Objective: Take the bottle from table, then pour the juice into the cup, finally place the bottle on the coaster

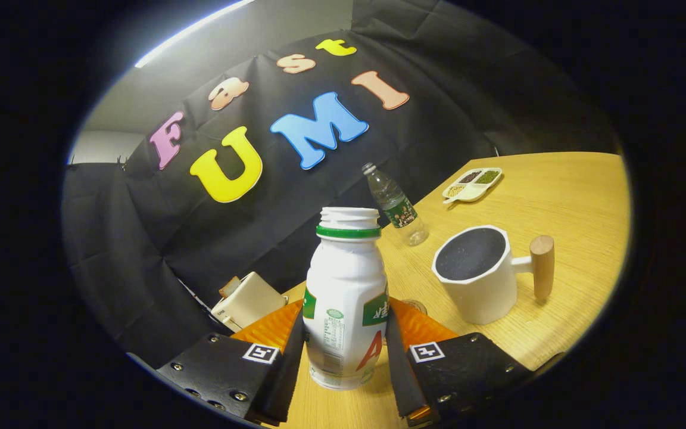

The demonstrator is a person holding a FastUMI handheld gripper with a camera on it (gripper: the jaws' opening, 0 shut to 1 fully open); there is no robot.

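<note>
A white juice bottle with a green neck ring and an uncapped threaded mouth stands upright between my fingers. My gripper is shut on it, with the black pads pressing on both sides of its lower body. Its base shows just above the wooden table; I cannot tell whether it touches. A white cup with a dark inside and a wooden handle stands ahead of the right finger, apart from the bottle. A small round brownish thing, perhaps the coaster, peeks out behind the bottle by the right finger.
A clear plastic water bottle with a green label stands beyond the cup, near the wall. A white divided dish of beans lies farther back on the table. A cream toaster sits off the left finger at the table's edge.
</note>
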